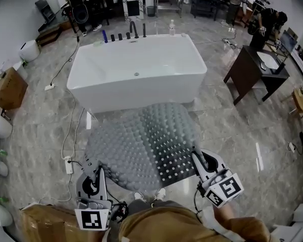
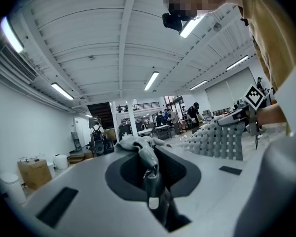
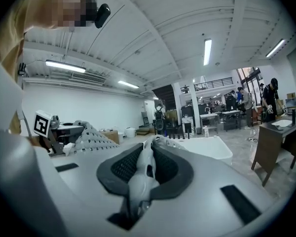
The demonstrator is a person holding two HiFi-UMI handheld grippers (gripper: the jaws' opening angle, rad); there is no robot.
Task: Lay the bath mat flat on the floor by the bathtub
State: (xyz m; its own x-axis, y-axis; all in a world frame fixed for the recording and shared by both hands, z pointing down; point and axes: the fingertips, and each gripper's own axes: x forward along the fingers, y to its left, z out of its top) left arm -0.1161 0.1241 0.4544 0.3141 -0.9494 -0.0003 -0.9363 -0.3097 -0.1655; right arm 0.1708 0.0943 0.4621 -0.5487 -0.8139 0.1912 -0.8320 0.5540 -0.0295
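Note:
A grey bath mat with rows of bumps and square holes hangs spread in the air over the floor, in front of the white bathtub. My left gripper is shut on its near left edge, and my right gripper is shut on its near right edge. In the left gripper view a fold of the mat is pinched between the jaws, and the right gripper shows beyond the mat. In the right gripper view the mat's edge is likewise clamped, with the tub behind.
A dark wooden table stands right of the tub. A cardboard box and white toilets line the left wall. A power strip and cables lie on the marble floor at left. Bottles stand on the tub's far rim. People are at the back.

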